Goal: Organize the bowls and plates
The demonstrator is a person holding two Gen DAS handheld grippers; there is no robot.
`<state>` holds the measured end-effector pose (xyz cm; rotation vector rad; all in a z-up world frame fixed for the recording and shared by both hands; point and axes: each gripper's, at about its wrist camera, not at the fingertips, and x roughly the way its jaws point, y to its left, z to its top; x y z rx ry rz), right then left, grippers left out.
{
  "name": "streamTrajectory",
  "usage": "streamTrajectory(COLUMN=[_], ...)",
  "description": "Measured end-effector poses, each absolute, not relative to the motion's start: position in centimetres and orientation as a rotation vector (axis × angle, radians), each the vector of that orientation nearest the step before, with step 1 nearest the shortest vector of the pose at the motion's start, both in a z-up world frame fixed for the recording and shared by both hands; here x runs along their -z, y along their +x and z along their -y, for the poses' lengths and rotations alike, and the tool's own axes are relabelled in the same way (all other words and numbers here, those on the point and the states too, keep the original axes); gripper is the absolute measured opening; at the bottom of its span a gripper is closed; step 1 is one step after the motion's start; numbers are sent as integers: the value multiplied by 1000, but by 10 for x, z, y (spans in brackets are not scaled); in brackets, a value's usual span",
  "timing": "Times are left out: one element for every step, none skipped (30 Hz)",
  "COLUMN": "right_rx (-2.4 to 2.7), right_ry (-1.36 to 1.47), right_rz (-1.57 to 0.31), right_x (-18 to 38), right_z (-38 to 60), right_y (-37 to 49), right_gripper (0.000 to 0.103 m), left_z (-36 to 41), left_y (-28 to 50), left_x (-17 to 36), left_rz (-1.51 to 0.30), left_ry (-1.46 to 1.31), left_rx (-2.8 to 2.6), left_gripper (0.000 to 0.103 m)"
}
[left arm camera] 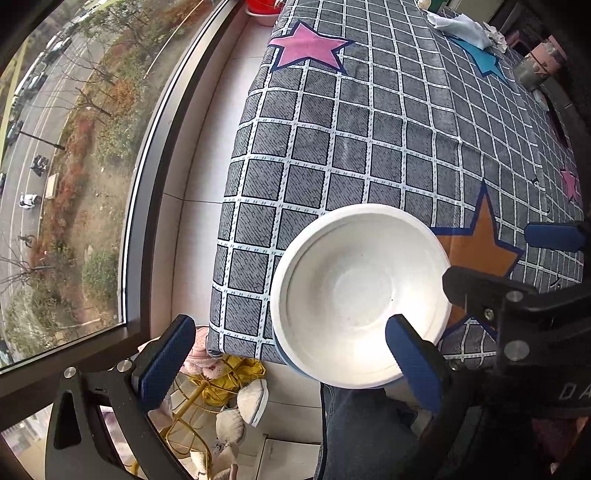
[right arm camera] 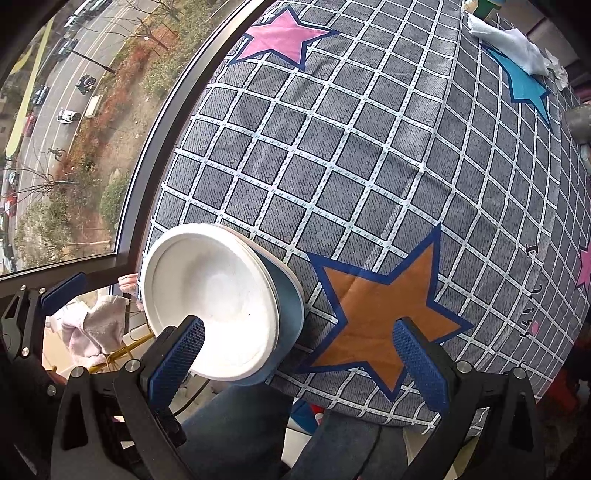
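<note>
A stack of bowls, white inside and light blue outside (left arm camera: 360,295), sits at the near edge of the checked cloth, partly on the orange star (left arm camera: 484,247). It also shows in the right wrist view (right arm camera: 218,302). My left gripper (left arm camera: 288,365) is open, its right pad (left arm camera: 410,362) over the bowl's near rim, its left pad off the table edge. My right gripper (right arm camera: 306,365) is open and empty, its left pad (right arm camera: 181,354) in front of the bowl's near rim, its right pad over the orange star (right arm camera: 376,314). No plates are in view.
The table wears a grey checked cloth (left arm camera: 369,129) with pink (left arm camera: 310,48) and blue stars. Crumpled white paper (left arm camera: 465,27) lies at the far right. A large window (left arm camera: 74,147) runs along the left. Slippers and a gold wire rack (left arm camera: 221,406) lie on the floor below.
</note>
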<state>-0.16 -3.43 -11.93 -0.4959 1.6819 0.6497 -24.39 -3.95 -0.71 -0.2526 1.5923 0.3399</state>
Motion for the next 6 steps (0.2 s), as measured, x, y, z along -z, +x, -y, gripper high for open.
streamTrajectory(right_rx=[-651,-653,-655,-659,-663,-670], right_ry=[-496,-496,-496,-497,-497,-495], right_rz=[-1683,-1683,-1684,-1683,-1683,-1681], right_x=[120,120,120,120,120,120], right_z=[34,35,35,35,35,35], right_y=[-2,-2,-2,-3,-3,-3], right_gripper=[102,102,102,102,102,102], left_z=[40,39,39,38,36,34], left_y=[-244,-244,-245,-245,-245,-245], left_x=[8,8,8,7,7,7], left_rz=[-1595,-1596,-1592,-1581,-1572,-1569], left_ry=[-256,-262,-273,-289,-307,-323], left_rx=[-339,-336,-332,-327,-323,-324], left_gripper=[103,103,103,103,103,103])
